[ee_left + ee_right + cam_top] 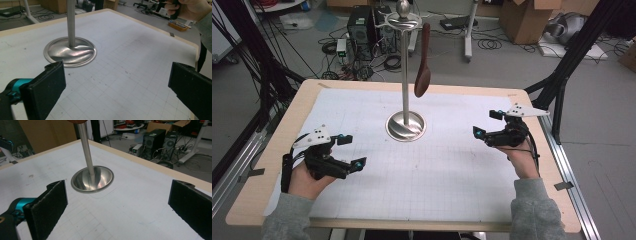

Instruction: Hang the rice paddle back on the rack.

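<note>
A steel stand [405, 70] with a round base [406, 126] rises from the middle of the white grid mat. From a hook at its top hangs a brown wooden spoon [423, 65], bowl downward. My left gripper [352, 151] rests low at the mat's left, open and holding nothing. My right gripper [488, 124] is at the right of the mat, also open and holding nothing. The stand's base [70, 51] lies beyond the left gripper [117, 82] in its own view. In the right gripper view the base [92, 179] and pole [86, 147] stand ahead of the open right gripper [117, 202].
The mat covers a wooden table [292, 125] with black frame legs at both sides. Computer towers [362, 25], cables and cardboard boxes [527, 17] lie on the floor behind. The person's other hand [192, 8] appears at the far right in the left gripper view.
</note>
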`<state>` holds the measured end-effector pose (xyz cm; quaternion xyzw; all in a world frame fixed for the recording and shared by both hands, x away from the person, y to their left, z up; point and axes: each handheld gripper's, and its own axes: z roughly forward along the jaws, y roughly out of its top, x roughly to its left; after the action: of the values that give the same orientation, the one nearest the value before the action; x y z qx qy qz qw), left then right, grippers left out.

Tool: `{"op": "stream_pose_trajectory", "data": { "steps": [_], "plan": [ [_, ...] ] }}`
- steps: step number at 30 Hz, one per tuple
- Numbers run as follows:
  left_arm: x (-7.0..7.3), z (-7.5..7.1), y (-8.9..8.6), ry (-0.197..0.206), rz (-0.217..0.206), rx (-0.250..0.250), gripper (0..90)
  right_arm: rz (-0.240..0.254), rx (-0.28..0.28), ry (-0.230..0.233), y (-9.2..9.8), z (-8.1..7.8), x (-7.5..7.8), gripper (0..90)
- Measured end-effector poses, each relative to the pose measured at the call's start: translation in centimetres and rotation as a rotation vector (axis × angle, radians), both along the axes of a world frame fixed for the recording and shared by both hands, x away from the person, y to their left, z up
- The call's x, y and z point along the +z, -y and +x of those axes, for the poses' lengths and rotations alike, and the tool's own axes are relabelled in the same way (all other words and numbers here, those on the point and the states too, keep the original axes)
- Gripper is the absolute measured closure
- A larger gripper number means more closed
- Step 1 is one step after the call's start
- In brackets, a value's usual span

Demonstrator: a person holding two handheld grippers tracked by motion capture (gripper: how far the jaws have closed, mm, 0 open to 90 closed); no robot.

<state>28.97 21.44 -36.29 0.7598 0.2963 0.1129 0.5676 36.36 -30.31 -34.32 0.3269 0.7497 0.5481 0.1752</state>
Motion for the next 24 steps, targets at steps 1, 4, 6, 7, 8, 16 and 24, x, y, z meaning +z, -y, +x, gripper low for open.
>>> {"op": "stream_pose_trajectory", "data": {
  "steps": [1,4,6,7,8,16,24],
  "plan": [
    [0.0,0.0,0.0,0.000,0.001,0.000,1.8,0.003,-0.002,-0.001,0.1,-0.1,-0.1,0.9],
    [0.0,0.0,-0.1,0.011,0.004,0.005,1.7,0.002,-0.008,-0.011,0.6,-0.5,-0.7,0.9],
    [0.0,0.0,-0.1,0.010,0.000,0.008,1.7,-0.011,-0.016,-0.015,0.8,-0.7,-0.9,0.9],
    [0.0,0.0,-0.1,0.011,0.001,0.008,1.8,-0.008,-0.018,-0.013,0.9,-0.9,-1.0,1.0],
    [0.0,0.0,-0.2,0.009,0.001,0.007,1.7,0.000,-0.018,-0.015,1.0,-1.0,-1.1,0.9],
    [0.0,0.0,-0.1,0.003,0.004,0.005,1.8,0.007,-0.041,-0.041,2.0,-1.7,-1.8,0.9],
    [0.0,0.0,-0.2,0.005,0.003,0.007,1.8,0.026,-0.056,-0.045,2.9,-2.4,-2.7,1.0]
  ]
}}
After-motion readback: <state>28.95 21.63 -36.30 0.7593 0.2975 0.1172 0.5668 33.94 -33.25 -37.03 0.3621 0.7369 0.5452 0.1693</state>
